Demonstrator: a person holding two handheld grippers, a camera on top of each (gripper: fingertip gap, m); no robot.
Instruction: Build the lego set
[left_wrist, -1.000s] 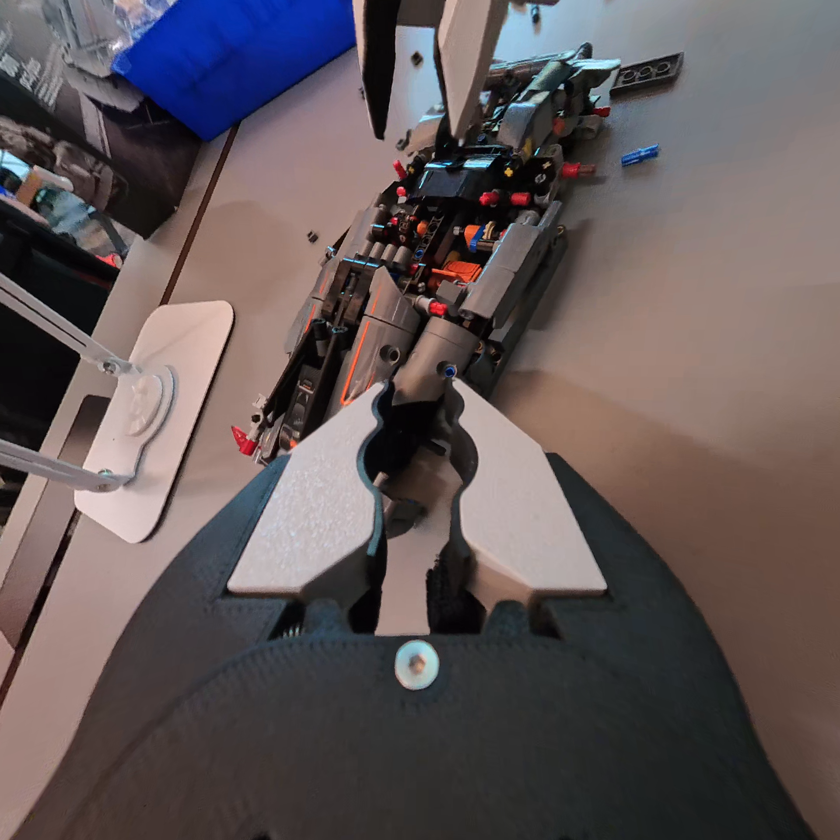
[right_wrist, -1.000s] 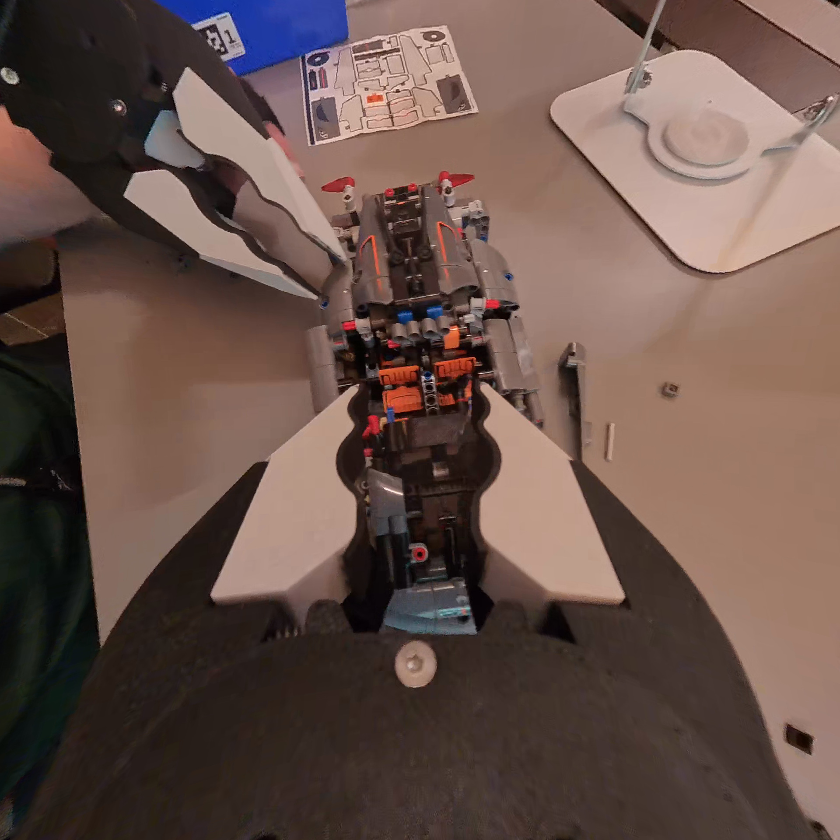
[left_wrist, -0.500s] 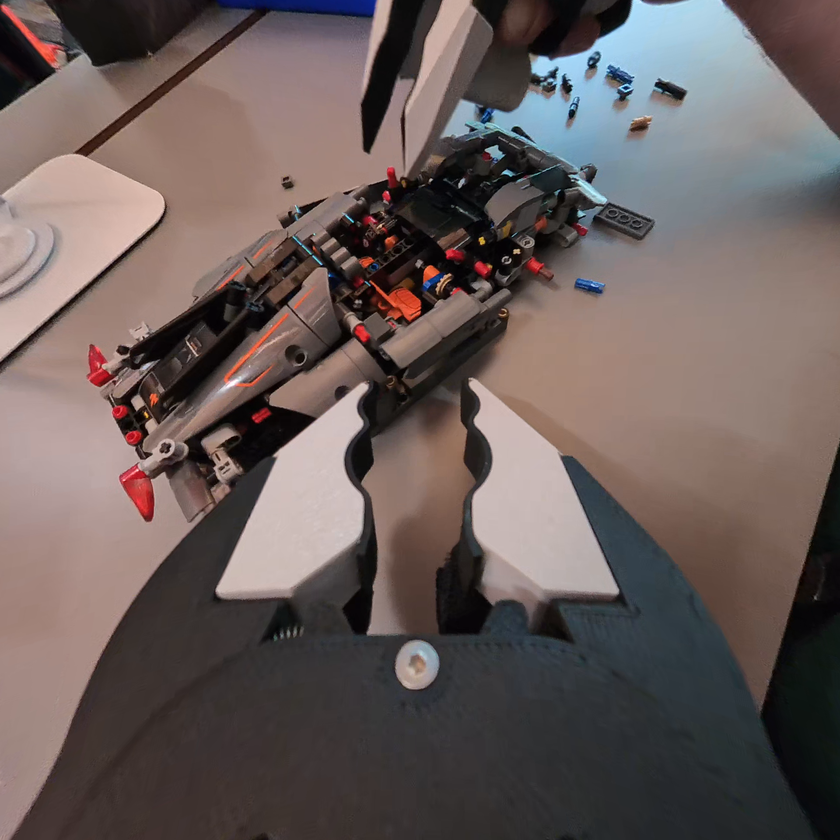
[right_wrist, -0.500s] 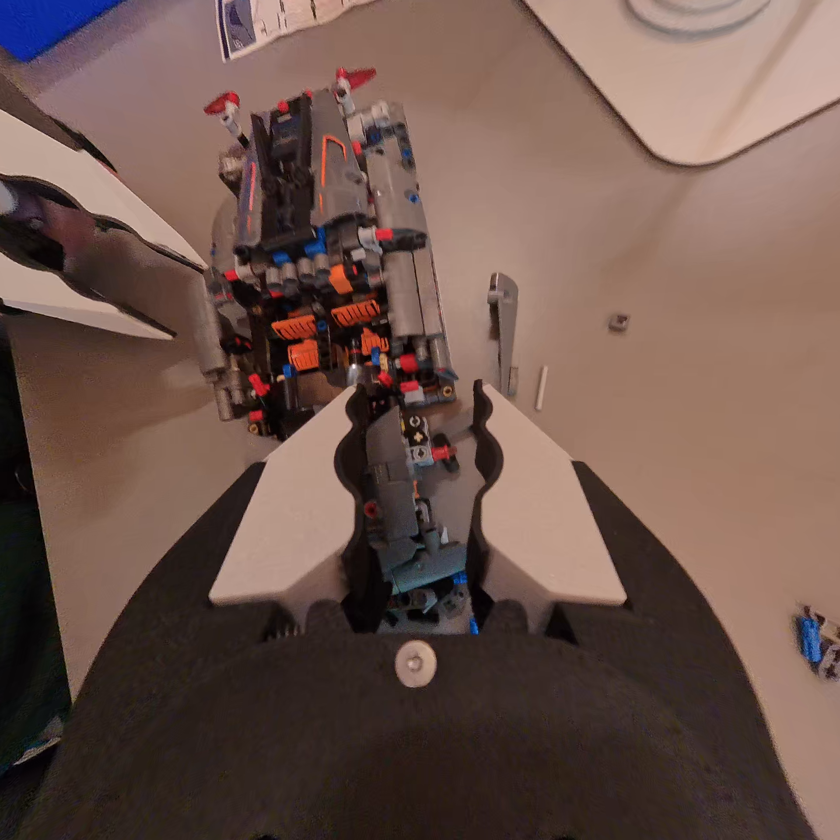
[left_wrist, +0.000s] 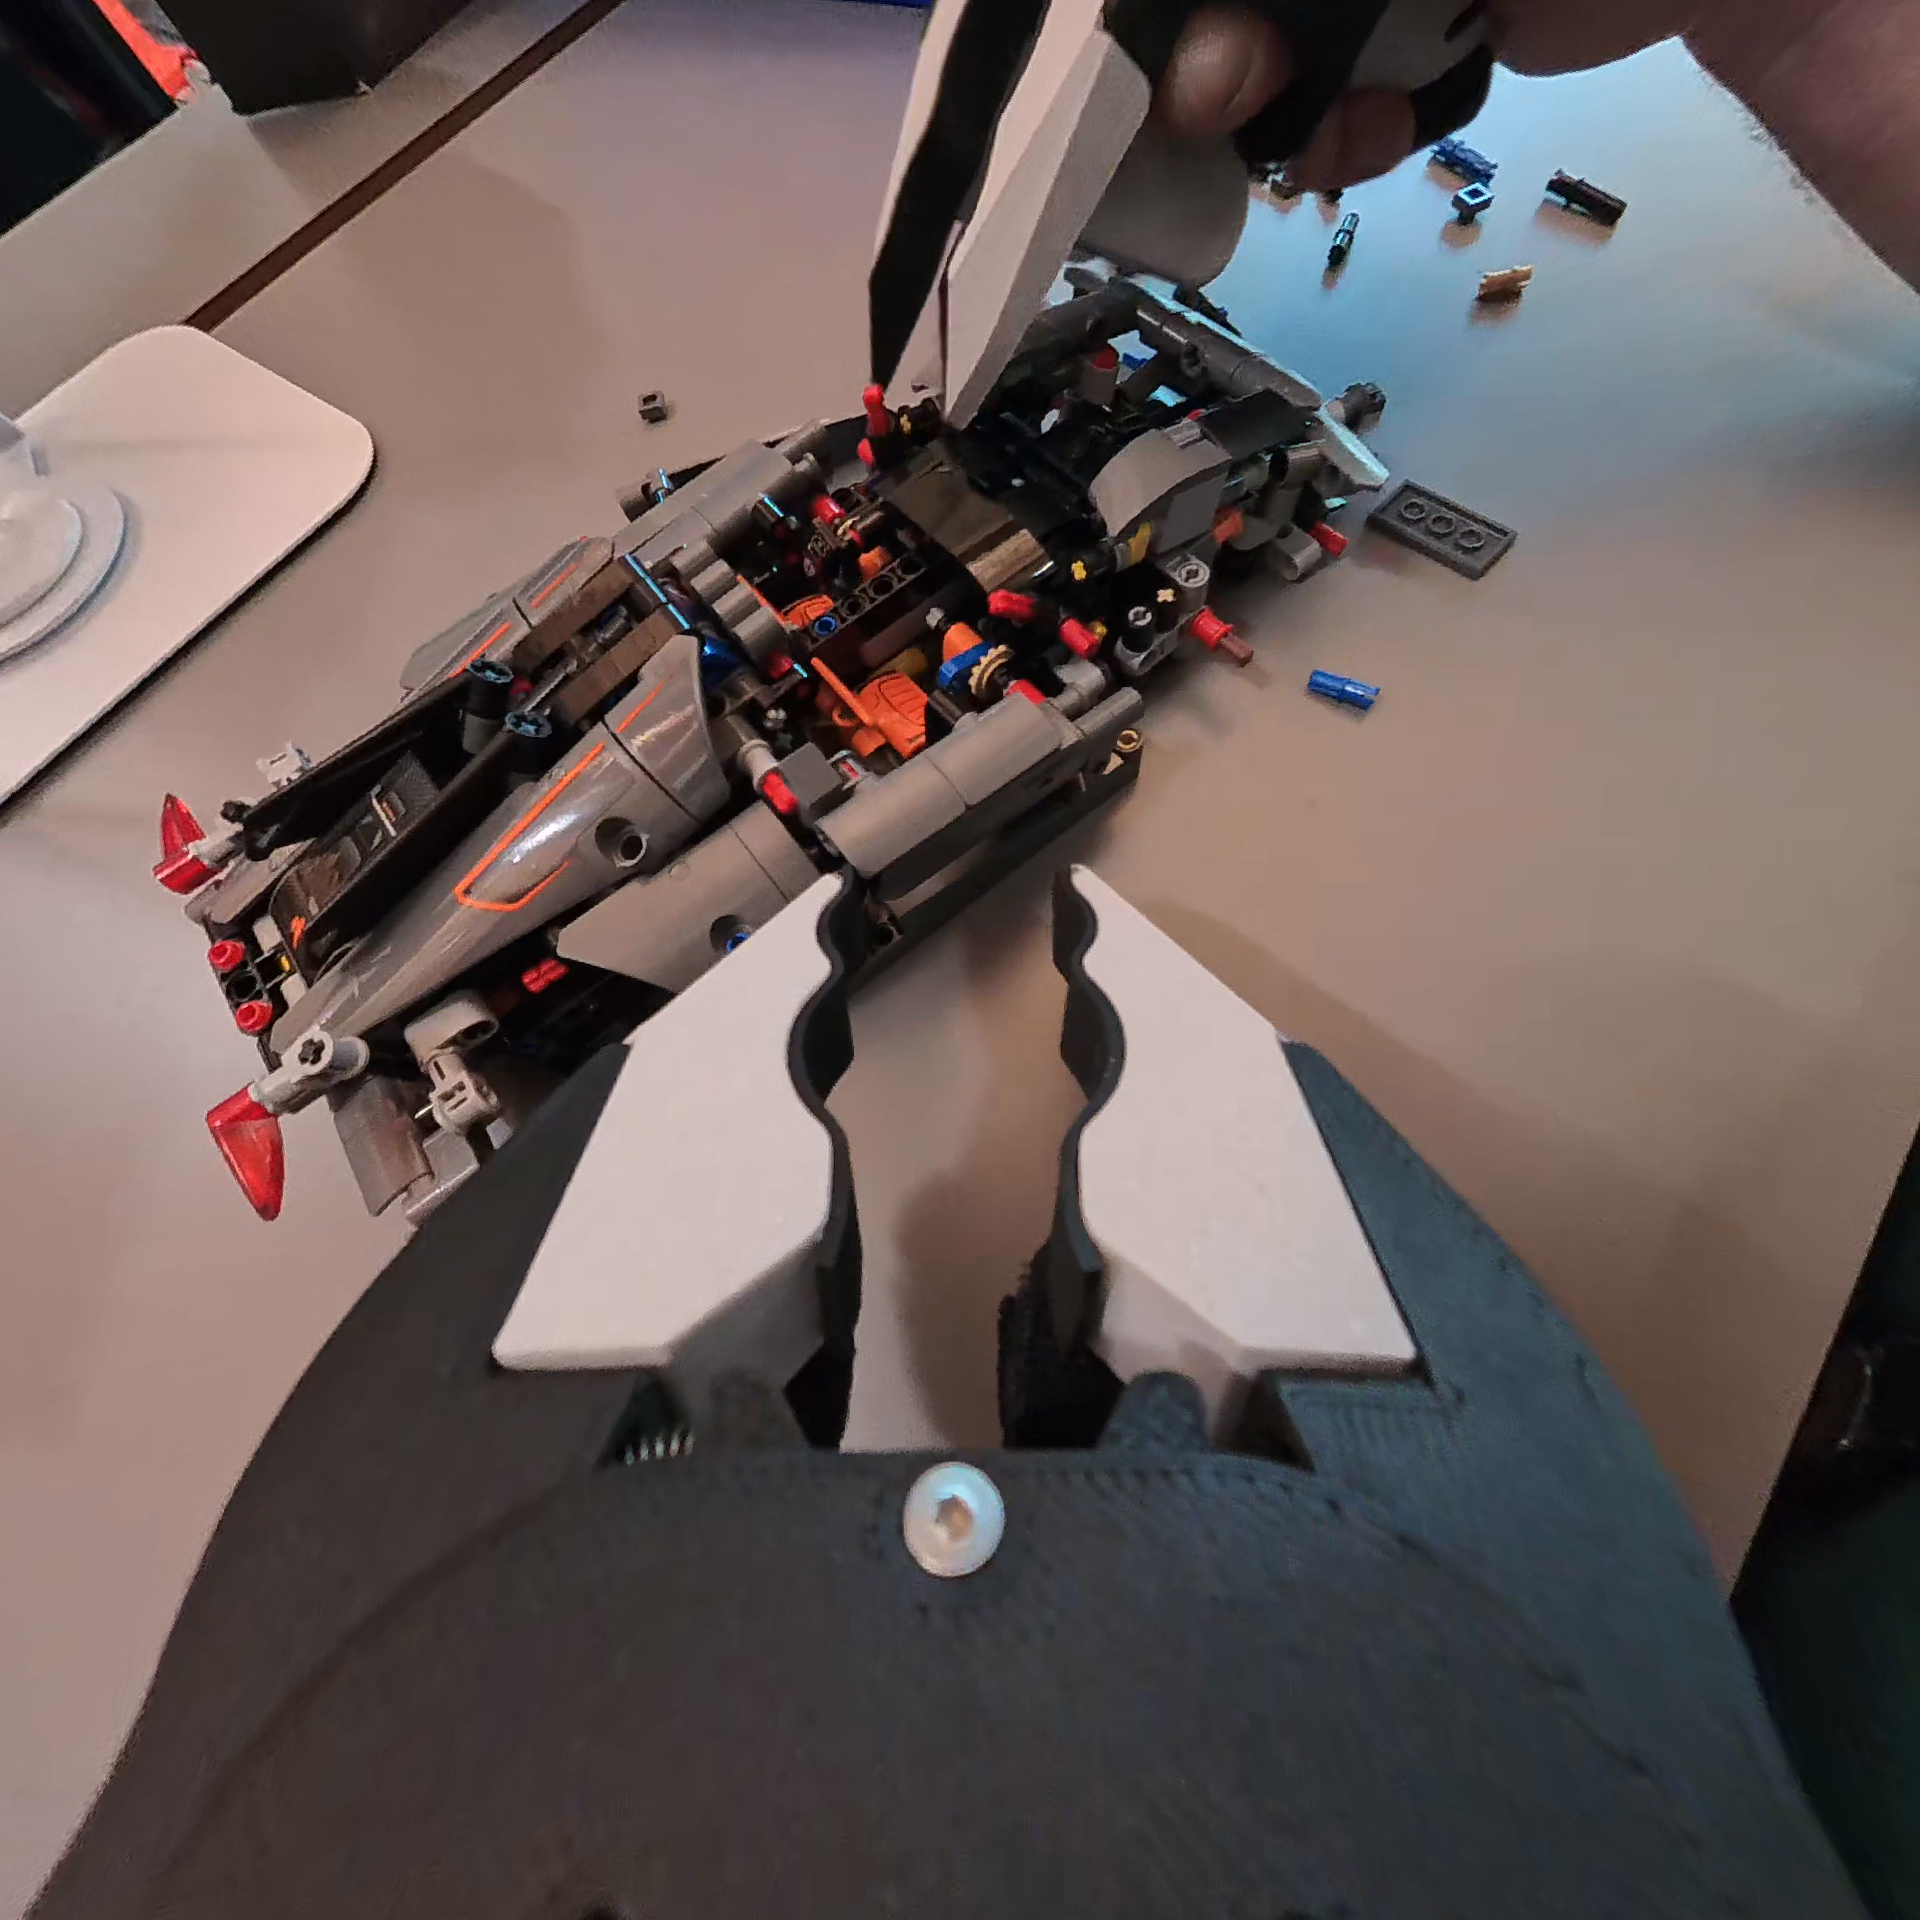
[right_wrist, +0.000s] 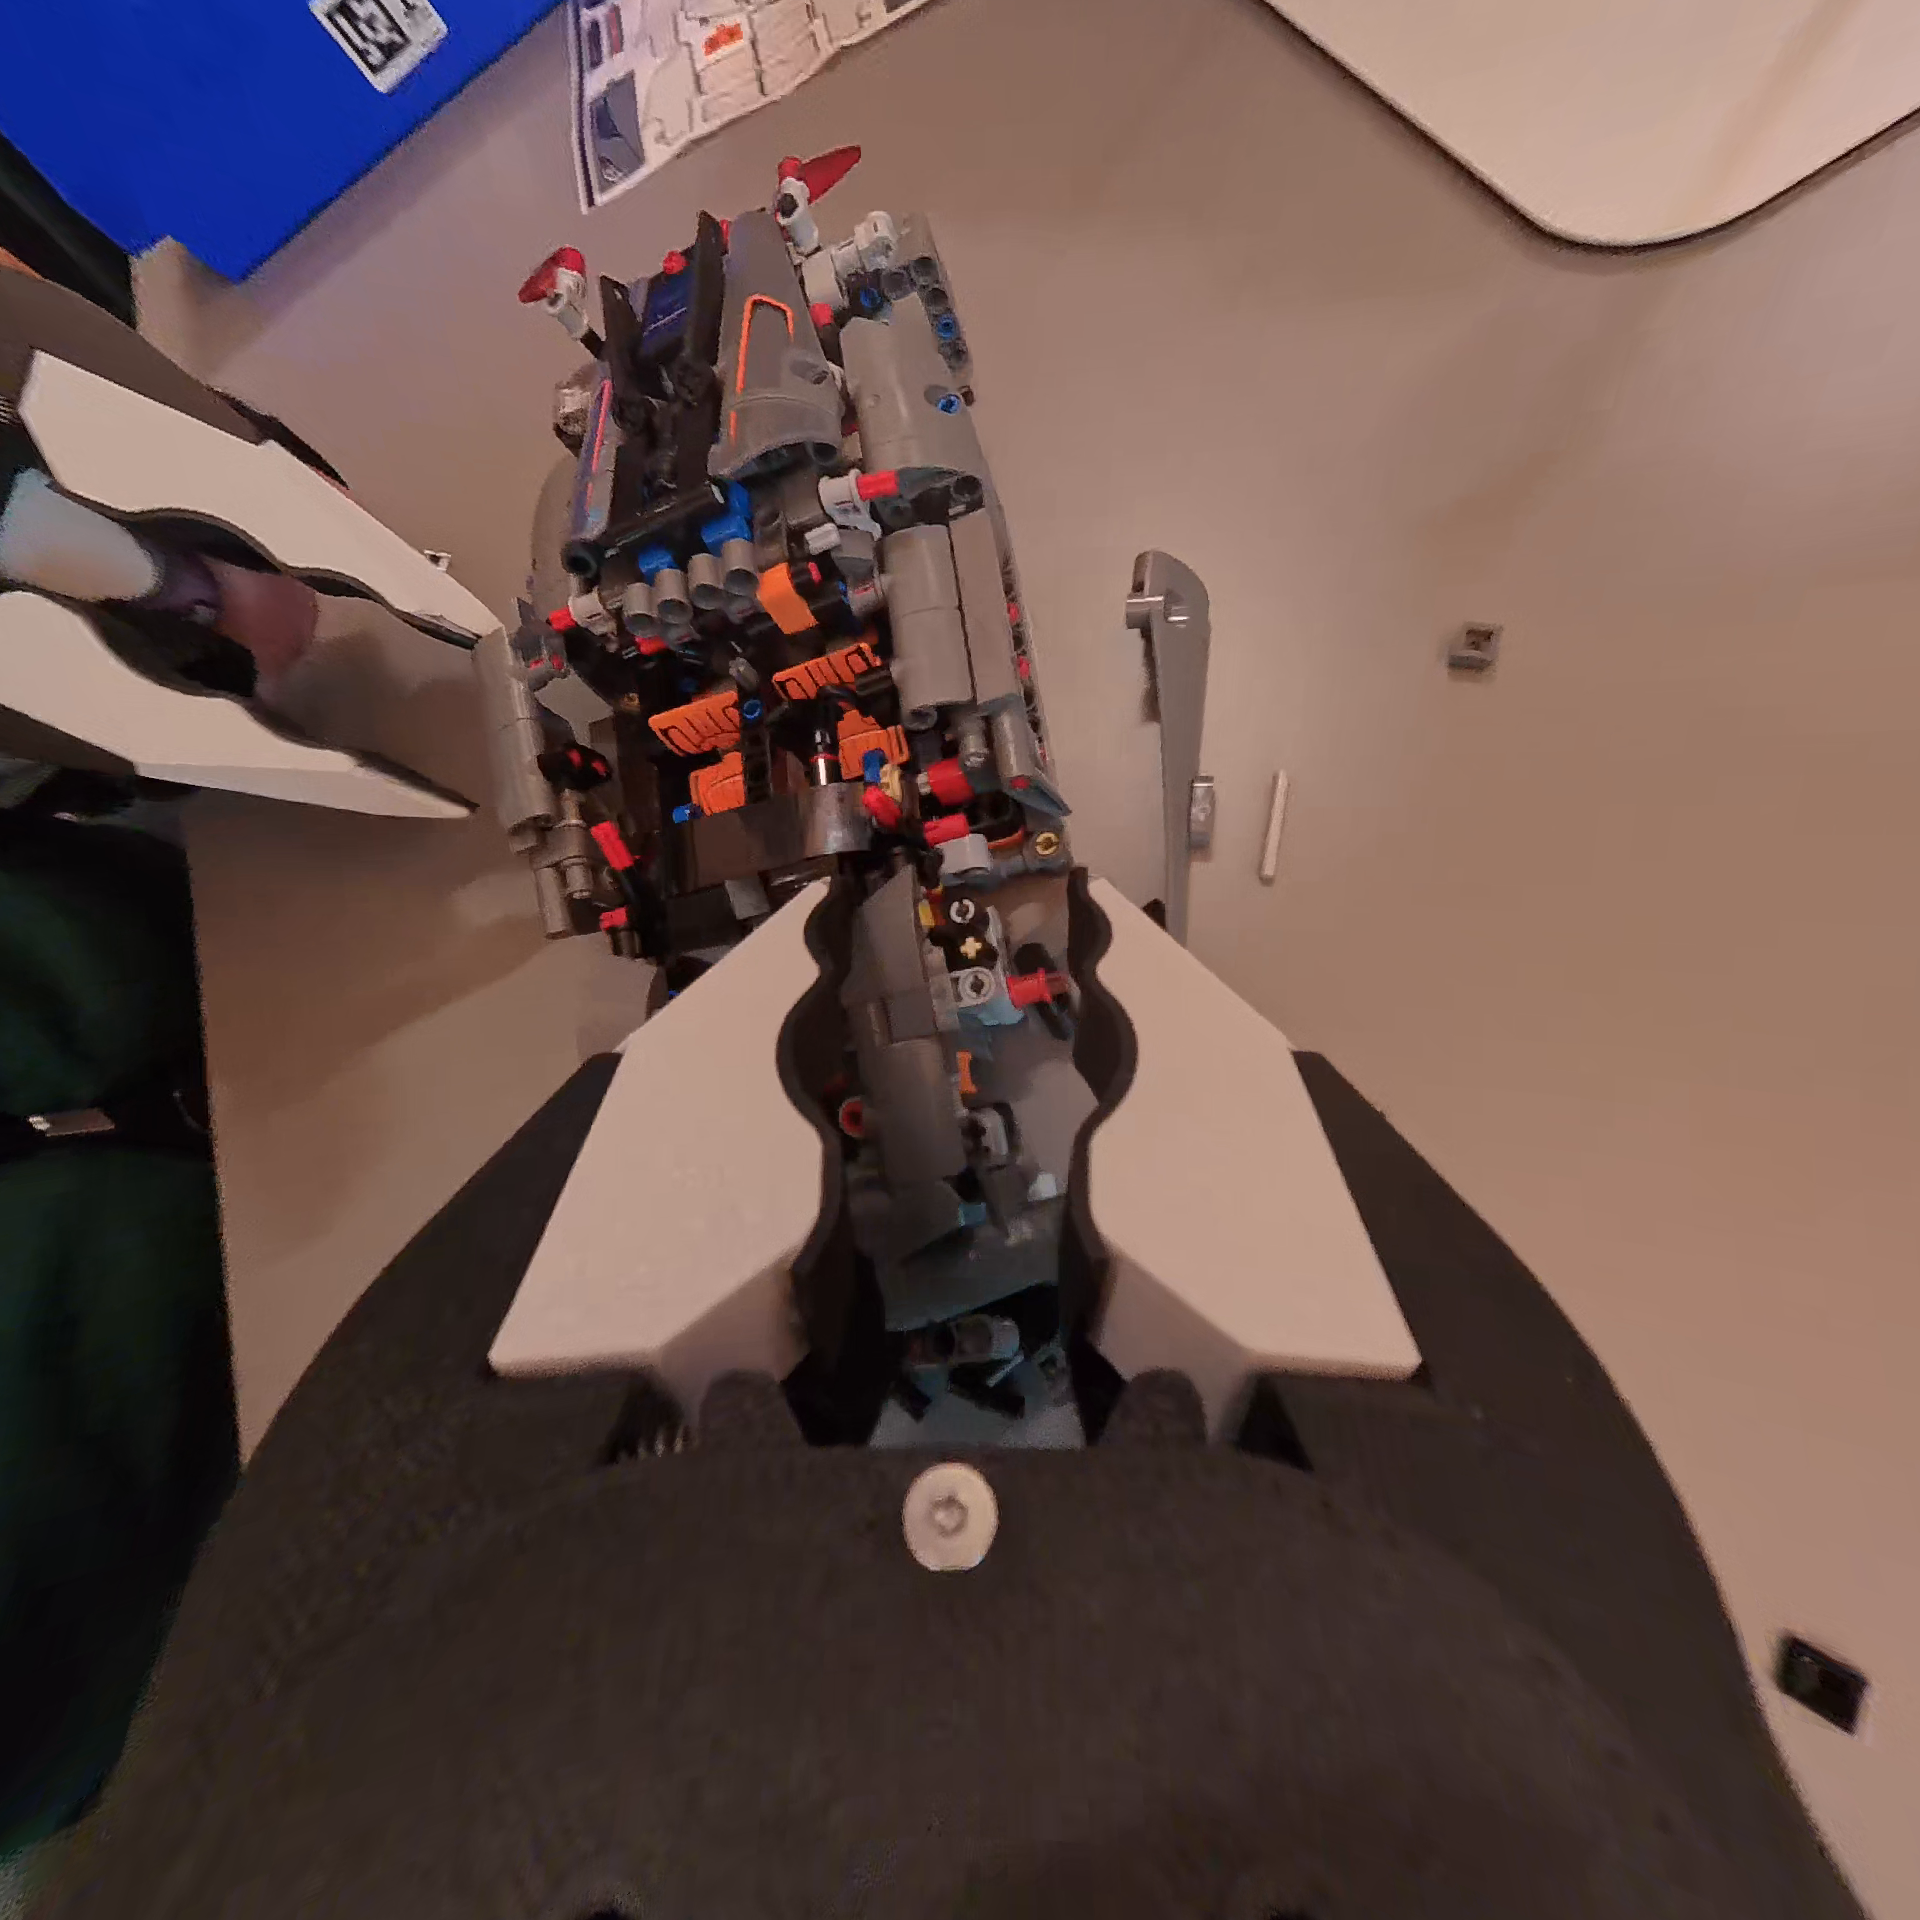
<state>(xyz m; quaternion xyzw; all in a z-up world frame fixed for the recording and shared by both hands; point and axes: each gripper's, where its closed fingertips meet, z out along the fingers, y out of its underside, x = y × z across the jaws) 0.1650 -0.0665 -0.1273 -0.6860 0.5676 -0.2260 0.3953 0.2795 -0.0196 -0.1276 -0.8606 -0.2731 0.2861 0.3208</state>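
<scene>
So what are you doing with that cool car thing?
A person is building a lego car on a table using two hand-held claws. The right claw sits over the car's front end with its fingers on either side of it. The left claw is open beside the car, holding nothing. Loose pieces lie nearby, such as a blue pin and a dark flat plate.

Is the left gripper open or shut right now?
Open. The left gripper shows bare table between its fingers, beside the lego car and gripping nothing.

Left gripper beside lego car
</scene>
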